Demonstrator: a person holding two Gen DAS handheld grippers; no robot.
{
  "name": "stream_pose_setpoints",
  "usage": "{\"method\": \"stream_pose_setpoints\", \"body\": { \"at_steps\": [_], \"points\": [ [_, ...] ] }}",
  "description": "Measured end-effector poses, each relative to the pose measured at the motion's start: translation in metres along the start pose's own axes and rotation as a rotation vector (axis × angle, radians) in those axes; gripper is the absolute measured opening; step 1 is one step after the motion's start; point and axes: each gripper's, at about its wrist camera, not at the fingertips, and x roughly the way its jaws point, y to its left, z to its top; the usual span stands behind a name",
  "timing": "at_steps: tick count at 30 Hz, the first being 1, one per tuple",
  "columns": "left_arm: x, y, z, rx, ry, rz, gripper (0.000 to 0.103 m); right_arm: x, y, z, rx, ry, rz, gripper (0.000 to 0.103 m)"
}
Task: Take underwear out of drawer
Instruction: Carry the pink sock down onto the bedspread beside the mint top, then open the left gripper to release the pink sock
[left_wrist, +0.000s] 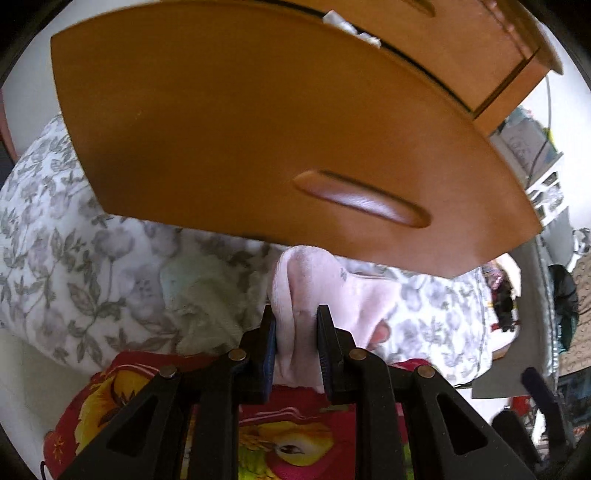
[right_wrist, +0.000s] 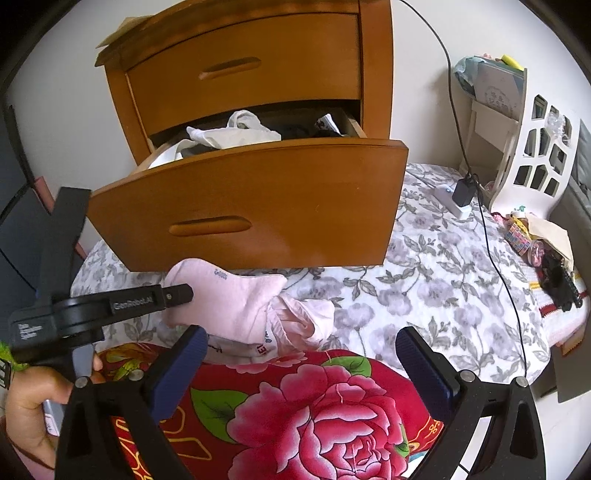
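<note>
Just below the open drawer, pink underwear in the left gripper

Up close in the left wrist view, the left gripper (left_wrist: 295, 328) has its jaws drawn narrow, and a fold of pale pink underwear (left_wrist: 306, 291) is pinched between the blue pads. This garment bulges above the fingertips, right beneath the lower edge of the wooden drawer front (left_wrist: 258, 129), whose carved handle groove (left_wrist: 364, 199) sits just above it. Behind lies a grey floral bedspread (left_wrist: 66, 258); below the fingers, a red flowered cushion (left_wrist: 295, 435)

Seen from the right wrist view, the right gripper (right_wrist: 299, 354) stands wide open with nothing between its pads, above the red cushion (right_wrist: 332, 417). To its left, the left gripper (right_wrist: 147, 299) reaches in from the side, held by a hand (right_wrist: 33, 410), its tip against the pink underwear (right_wrist: 229, 295), which lies out of the drawer, on the floral bedspread (right_wrist: 424, 295) in front of the nightstand (right_wrist: 376, 55). The lower drawer (right_wrist: 258, 199) is pulled out, with white and dark clothing (right_wrist: 236, 134) heaped inside; the upper drawer (right_wrist: 251, 70) is closed. A black charger (right_wrist: 463, 192) and cable rest on the bed to the right
</note>
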Motion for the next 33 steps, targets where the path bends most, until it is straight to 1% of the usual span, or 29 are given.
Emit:
{"method": "stream_pose_setpoints", "body": {
  "at_steps": [3,7,10,16,18,20,21,23,28,30,32,33],
  "points": [
    [0.009,0.006,-0.002,-0.009,0.024,0.037,0.021,0.000,0.000,0.000,-0.001,0.000,-0.001,0.103],
    [0.018,0.016,-0.002,-0.033,0.052,0.063,0.021,-0.001,0.000,0.000,-0.004,-0.001,-0.002,0.103],
    [0.026,0.020,-0.002,-0.057,0.079,0.066,0.021,0.000,0.000,-0.001,-0.007,0.002,0.000,0.103],
    [0.029,0.025,-0.001,-0.087,0.090,0.062,0.022,0.001,0.000,-0.001,-0.011,0.006,-0.001,0.103],
    [0.026,0.026,-0.001,-0.093,0.082,0.060,0.027,0.001,0.001,-0.001,-0.013,0.005,-0.001,0.103],
    [0.021,0.028,0.000,-0.100,0.066,0.068,0.037,0.001,0.001,-0.001,-0.017,0.006,-0.003,0.103],
    [0.019,0.030,0.000,-0.103,0.059,0.066,0.038,0.001,0.001,-0.001,-0.019,0.006,-0.002,0.103],
    [0.012,0.031,0.000,-0.108,0.044,0.060,0.045,0.002,0.002,-0.001,-0.022,0.007,-0.004,0.103],
    [-0.011,0.030,-0.001,-0.107,0.000,0.056,0.047,0.001,0.002,-0.001,-0.029,0.008,-0.005,0.103],
    [-0.023,0.028,-0.001,-0.095,-0.026,0.062,0.049,0.001,0.003,-0.001,-0.031,0.007,-0.006,0.103],
    [-0.035,0.024,-0.001,-0.079,-0.054,0.069,0.055,0.000,0.004,-0.001,-0.032,0.005,-0.005,0.103],
    [-0.042,0.022,0.000,-0.070,-0.071,0.071,0.055,0.000,0.004,-0.001,-0.033,0.005,-0.004,0.103]
  ]
}}
